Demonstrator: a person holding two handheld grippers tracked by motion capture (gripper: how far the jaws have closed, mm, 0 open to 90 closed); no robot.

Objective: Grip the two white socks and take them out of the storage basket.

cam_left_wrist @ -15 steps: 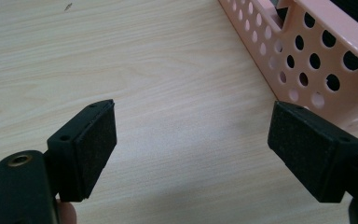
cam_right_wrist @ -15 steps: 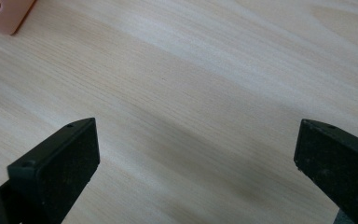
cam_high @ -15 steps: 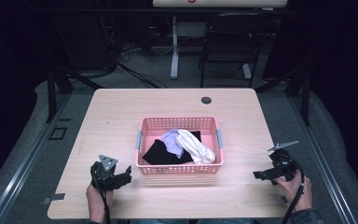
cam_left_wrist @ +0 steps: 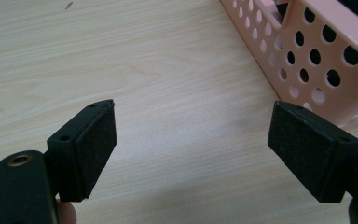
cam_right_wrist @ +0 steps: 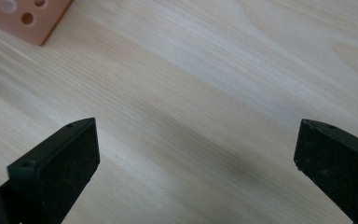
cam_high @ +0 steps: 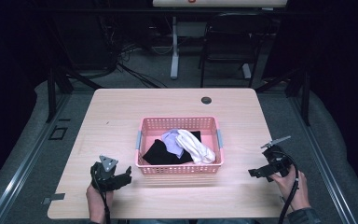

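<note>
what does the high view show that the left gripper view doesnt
High view alone: the inside of the pink perforated plastic basket, holding a black cloth, a pale lilac cloth and a white rolled cloth; also the right tongs, open, in a hand near the table's right edge.

Left gripper view alone: the left tongs close up, black padded jaws wide apart with nothing between them.

Both: the light wooden table and the basket's holed wall.

A basket sits mid-surface with clothes in it. The left gripper lies near-left of it, the right gripper near-right, both apart from it.
</note>
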